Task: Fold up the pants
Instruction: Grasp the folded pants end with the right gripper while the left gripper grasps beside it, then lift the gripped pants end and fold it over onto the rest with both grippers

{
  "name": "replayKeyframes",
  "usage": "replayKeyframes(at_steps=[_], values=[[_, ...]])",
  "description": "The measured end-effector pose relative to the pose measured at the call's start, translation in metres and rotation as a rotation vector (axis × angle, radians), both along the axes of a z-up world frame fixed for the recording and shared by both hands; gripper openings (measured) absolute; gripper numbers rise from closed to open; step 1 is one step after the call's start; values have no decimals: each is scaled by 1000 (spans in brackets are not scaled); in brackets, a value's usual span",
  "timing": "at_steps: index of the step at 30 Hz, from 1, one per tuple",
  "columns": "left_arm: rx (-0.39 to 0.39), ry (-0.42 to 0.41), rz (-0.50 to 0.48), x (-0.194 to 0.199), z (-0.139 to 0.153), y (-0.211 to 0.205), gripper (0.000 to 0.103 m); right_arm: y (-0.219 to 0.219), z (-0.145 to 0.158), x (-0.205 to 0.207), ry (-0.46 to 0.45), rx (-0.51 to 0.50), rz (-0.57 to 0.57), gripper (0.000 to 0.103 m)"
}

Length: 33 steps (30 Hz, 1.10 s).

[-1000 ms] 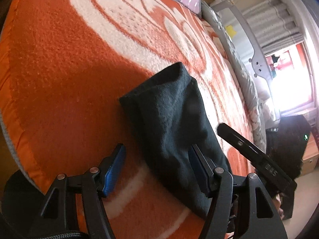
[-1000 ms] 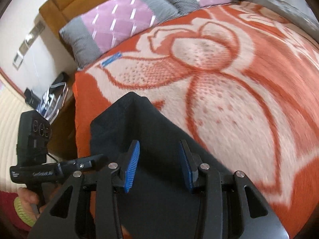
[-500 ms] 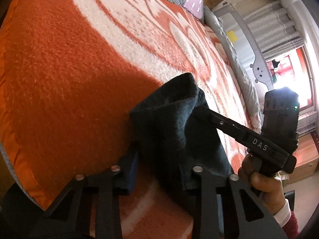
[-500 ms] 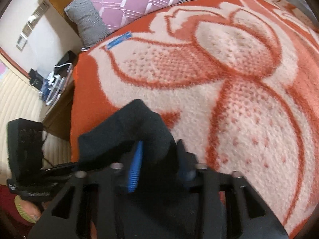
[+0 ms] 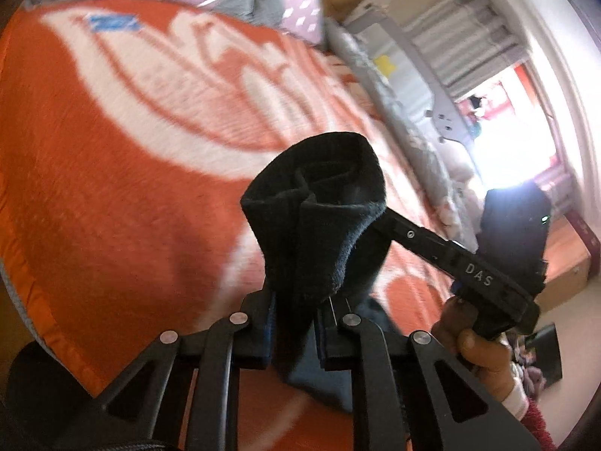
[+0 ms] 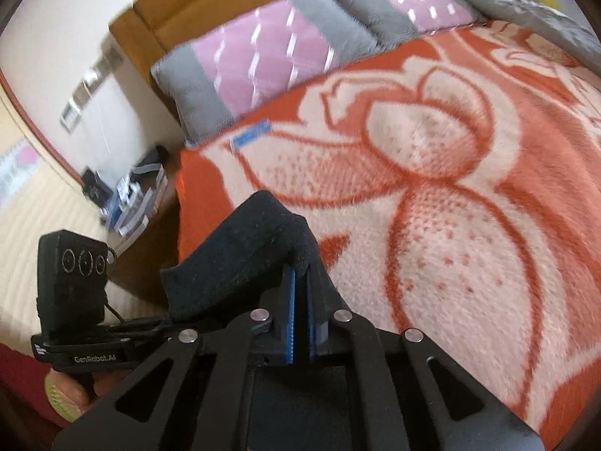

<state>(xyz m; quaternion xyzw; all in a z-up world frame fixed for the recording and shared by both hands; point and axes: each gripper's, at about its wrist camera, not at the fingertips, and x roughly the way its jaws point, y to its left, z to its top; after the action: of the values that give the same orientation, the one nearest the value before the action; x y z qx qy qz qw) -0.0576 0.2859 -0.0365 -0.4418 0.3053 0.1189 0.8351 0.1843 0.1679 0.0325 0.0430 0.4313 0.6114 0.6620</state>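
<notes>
The dark pants (image 5: 319, 218) are bunched and lifted off the orange and white blanket (image 5: 112, 150). My left gripper (image 5: 295, 323) is shut on the lower part of the cloth. The other gripper comes in from the right and its tip is hidden inside the fold. In the right wrist view my right gripper (image 6: 299, 300) is shut on an edge of the pants (image 6: 240, 251), held above the blanket (image 6: 450, 188). The left gripper's body (image 6: 71, 293) shows at lower left.
Purple and grey pillows (image 6: 270, 60) lie against a wooden headboard (image 6: 210, 11) at the far end of the bed. A grey bed rail (image 5: 413, 75) runs along the far side. Small items (image 6: 131, 195) sit beside the bed on the left.
Both grippers have closed on the pants and raised them off the blanket. The cloth has gone from lying flat to a bunched, lifted fold.
</notes>
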Motion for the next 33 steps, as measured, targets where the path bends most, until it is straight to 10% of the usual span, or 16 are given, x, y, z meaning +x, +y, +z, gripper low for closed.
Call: replayKeyframes(at_steps=[14,33], values=[[130,-135,-306,36,81,-123,15,-169,18,2,70,206,-274,6],[267,-38,-640,73,65,-277,15,-309,-60,-18,209,269,-540,5]])
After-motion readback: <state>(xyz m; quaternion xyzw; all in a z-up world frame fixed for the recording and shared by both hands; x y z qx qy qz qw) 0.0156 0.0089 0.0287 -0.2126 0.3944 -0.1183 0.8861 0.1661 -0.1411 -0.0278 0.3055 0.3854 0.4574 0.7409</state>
